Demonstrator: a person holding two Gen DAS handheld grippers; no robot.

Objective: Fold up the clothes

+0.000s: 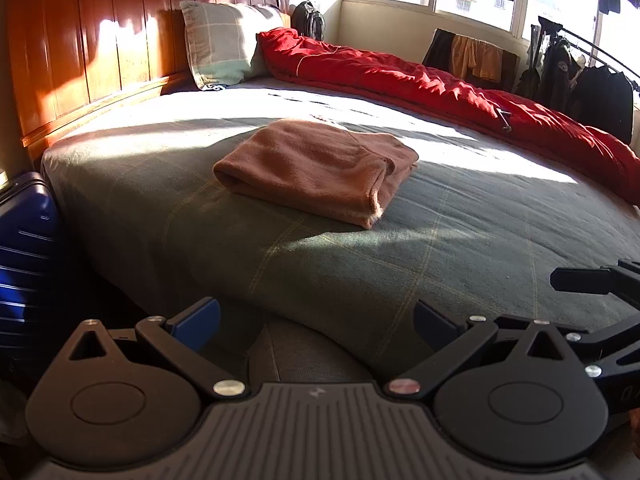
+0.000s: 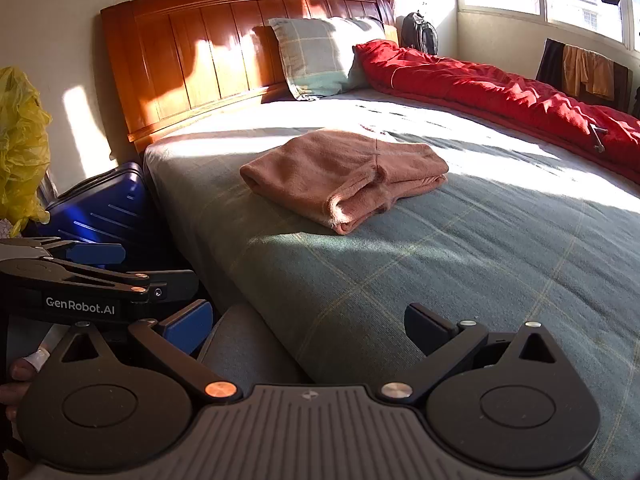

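Observation:
A brownish-pink garment (image 1: 316,168) lies folded into a compact rectangle in the middle of the bed; it also shows in the right wrist view (image 2: 344,176). My left gripper (image 1: 316,320) is open and empty, held back at the bed's near edge, well short of the garment. My right gripper (image 2: 308,324) is open and empty too, also at the near edge. The left gripper's side shows at the left of the right wrist view (image 2: 94,256). Part of the right gripper shows at the right edge of the left wrist view (image 1: 580,280).
The bed has a green checked sheet (image 1: 440,240), a wooden headboard (image 2: 224,52) and a pillow (image 2: 320,56). A red quilt (image 1: 440,84) lies along the far side. A blue suitcase (image 2: 104,208) stands by the bed's left. Clothes hang by the window (image 1: 580,76).

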